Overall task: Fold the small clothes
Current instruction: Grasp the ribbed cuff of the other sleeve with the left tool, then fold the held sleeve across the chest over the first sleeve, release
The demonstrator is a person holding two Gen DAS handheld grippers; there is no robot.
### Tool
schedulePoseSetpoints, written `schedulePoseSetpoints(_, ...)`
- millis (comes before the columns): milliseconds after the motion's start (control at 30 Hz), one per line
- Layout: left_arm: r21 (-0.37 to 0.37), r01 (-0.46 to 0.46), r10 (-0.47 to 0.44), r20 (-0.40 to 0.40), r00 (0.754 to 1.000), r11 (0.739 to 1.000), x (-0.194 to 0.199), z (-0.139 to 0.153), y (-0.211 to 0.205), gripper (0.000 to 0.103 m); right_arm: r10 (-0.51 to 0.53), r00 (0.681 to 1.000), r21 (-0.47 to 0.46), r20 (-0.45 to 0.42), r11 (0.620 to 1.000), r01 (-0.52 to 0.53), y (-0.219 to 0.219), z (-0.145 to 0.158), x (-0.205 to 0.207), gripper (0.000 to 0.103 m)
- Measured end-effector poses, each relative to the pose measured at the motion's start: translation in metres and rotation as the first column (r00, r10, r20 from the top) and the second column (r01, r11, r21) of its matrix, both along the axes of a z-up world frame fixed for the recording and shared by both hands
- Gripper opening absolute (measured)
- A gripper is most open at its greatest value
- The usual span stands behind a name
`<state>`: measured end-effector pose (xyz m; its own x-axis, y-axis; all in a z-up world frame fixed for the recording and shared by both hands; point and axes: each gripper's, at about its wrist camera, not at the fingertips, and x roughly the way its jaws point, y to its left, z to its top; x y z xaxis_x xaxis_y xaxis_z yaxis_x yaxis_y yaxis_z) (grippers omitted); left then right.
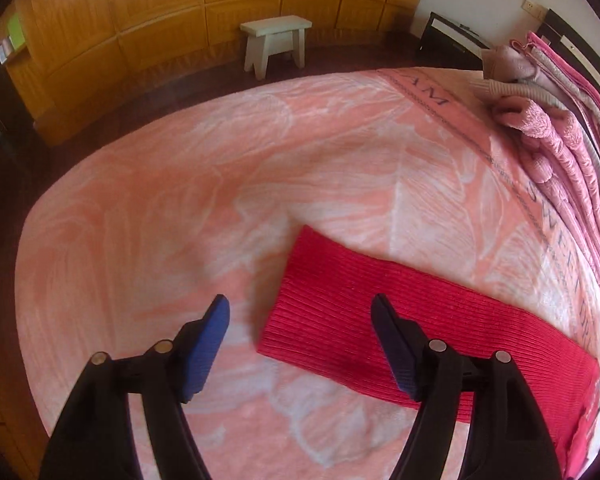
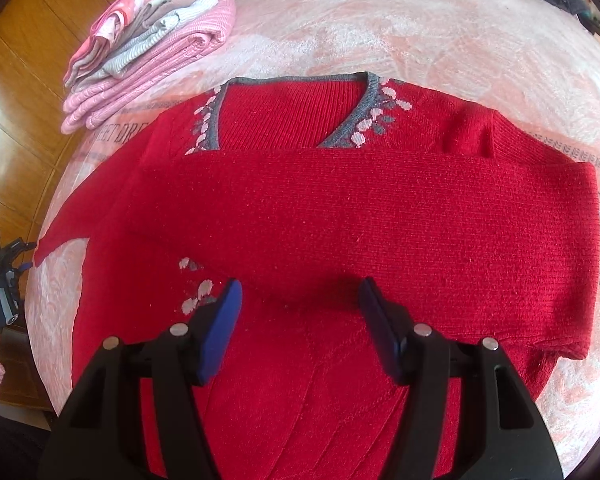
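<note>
A red knitted sweater [image 2: 340, 220] with a grey V-neck trim and pink leaf pattern lies spread on the pink blanket [image 2: 380, 20]. One sleeve is folded across its chest. My right gripper [image 2: 300, 292] hovers open over the sweater's lower part, nothing between its blue pads. In the left wrist view a red sleeve end [image 1: 380, 308] lies flat on the pink blanket [image 1: 160, 200]. My left gripper [image 1: 300, 308] is open above that sleeve's cuff edge, one finger over the blanket and one over the knit.
A stack of folded pink and grey clothes [image 2: 148, 44] sits at the blanket's far left; the same stack [image 1: 560, 152] shows at the right. A white stool [image 1: 276, 44] stands on the dark floor before wooden cabinets [image 1: 140, 8]. The bed edge falls off at left.
</note>
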<state>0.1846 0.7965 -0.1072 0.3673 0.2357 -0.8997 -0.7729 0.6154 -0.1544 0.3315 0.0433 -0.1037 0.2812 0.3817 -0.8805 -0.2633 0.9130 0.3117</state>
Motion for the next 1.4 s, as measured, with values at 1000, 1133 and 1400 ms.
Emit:
schedulePoseSetpoints(1000, 0.019, 0.217, -0.217, 0.160, 0.963, 0.976, 0.028, 0.002, -0.021, 0.008, -0.018, 1.000, 0.024, -0.009, 1.000, 0.018, 0.003, -0.007, 0.007, 0.067)
schedulePoseSetpoints(1133, 0.025, 0.233, -0.234, 0.203, 0.951, 0.972, 0.037, 0.011, -0.036, 0.007, -0.029, 0.999, 0.056, -0.015, 0.998, 0.030, -0.004, -0.004, 0.004, 0.067)
schedulePoseSetpoints(1400, 0.000, 0.349, -0.332, 0.308, 0.892, 0.937, 0.074, 0.030, -0.099, 0.007, -0.051, 0.999, 0.084, -0.016, 0.995, 0.052, -0.021, 0.002, 0.000, 0.067)
